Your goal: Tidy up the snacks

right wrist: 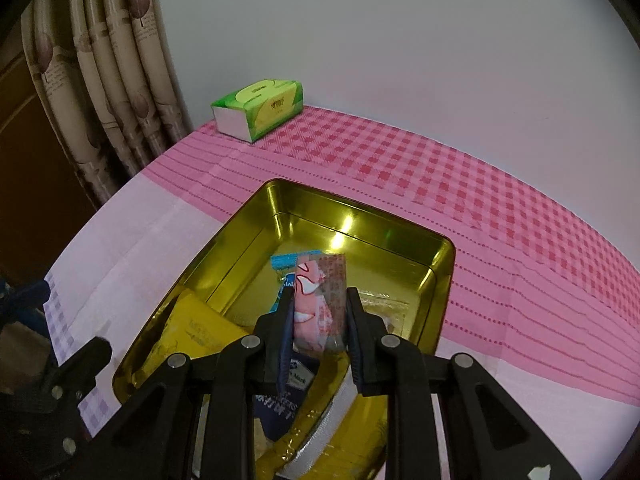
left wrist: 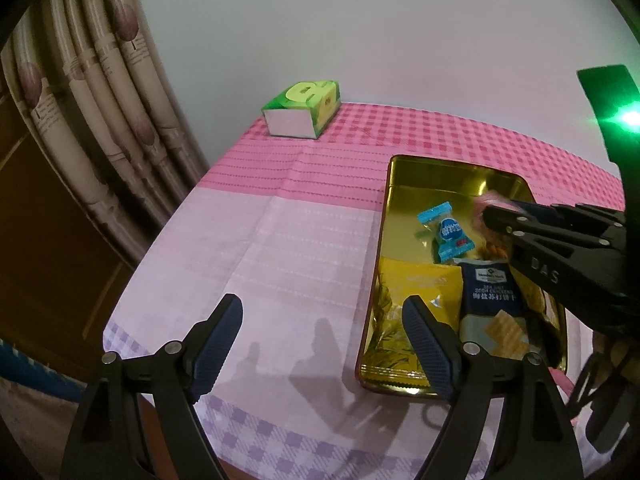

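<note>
A gold tin tray [left wrist: 440, 172] [right wrist: 400, 232] lies on the pink checked tablecloth. In it are a blue wrapped candy [left wrist: 446, 232] [right wrist: 282, 262], a yellow packet [left wrist: 416, 280] [right wrist: 200, 328] and a dark blue cracker packet [left wrist: 490, 296] [right wrist: 296, 380]. My right gripper [right wrist: 319, 300] [left wrist: 486, 216] is shut on a pink snack packet [right wrist: 318, 300] [left wrist: 490, 202], held upright over the tray's middle. My left gripper [left wrist: 322, 320] stands open above bare cloth just left of the tray, nothing between its fingers.
A green tissue box [left wrist: 304, 108] [right wrist: 260, 110] sits at the far left corner of the table by the wall. Patterned curtains [left wrist: 100, 92] [right wrist: 108, 72] hang at the left. The table's near edge [left wrist: 280, 460] runs just under my left gripper.
</note>
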{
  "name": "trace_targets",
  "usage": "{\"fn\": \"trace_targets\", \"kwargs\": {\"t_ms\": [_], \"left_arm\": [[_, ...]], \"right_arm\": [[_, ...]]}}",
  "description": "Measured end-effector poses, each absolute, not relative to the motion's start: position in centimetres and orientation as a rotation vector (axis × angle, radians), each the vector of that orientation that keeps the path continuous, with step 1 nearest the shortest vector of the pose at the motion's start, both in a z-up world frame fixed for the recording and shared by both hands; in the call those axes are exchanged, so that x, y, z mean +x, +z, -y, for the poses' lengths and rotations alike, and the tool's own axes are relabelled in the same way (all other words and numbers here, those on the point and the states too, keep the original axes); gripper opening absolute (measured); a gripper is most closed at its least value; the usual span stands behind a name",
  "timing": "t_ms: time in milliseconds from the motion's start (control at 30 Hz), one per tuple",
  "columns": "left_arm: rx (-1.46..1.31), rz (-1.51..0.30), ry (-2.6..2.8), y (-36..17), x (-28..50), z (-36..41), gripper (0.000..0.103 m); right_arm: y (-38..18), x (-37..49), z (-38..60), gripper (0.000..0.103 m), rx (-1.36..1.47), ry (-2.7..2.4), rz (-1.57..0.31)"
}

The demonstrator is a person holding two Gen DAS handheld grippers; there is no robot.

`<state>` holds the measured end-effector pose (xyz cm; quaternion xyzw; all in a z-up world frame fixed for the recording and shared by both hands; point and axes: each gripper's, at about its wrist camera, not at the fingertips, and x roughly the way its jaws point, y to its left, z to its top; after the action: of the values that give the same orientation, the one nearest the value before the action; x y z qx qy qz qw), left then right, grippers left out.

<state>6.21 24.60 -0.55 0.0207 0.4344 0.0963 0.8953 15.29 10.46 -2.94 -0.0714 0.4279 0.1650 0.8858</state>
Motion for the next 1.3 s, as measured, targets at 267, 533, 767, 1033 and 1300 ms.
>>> {"fn": "trace_targets", "kwargs": {"t_ms": [267, 533, 767, 1033, 1300], "left_arm": [[0.045, -0.899, 0.18, -0.7, 6.2, -24.4, 0.083], [0.065, -0.903, 0.155, -0.8, 6.1, -23.6, 0.085], [0.091, -0.894, 0.135, -0.7, 5.8, -22.7, 0.086], [0.115, -0.893, 0.126, -0.6, 5.5, -21.8, 0.086], [0.137, -0.889, 0.117, -0.6, 5.3, -21.1, 0.087]], "right_arm": [[-2.7, 15.1, -10.7, 0.022, -0.148, 0.339, -0.876], [-0.6, 12.4, -8.8, 0.057, -0.085, 0.303, -0.832], [0.3, 9.3, -6.6, 0.079, -0.049, 0.248, -0.834], [-0.5, 6.1, -5.0, 0.096, -0.062, 0.204, -0.869], [-1.9, 4.8, -5.3, 0.101, -0.08, 0.215, -0.918]]}}
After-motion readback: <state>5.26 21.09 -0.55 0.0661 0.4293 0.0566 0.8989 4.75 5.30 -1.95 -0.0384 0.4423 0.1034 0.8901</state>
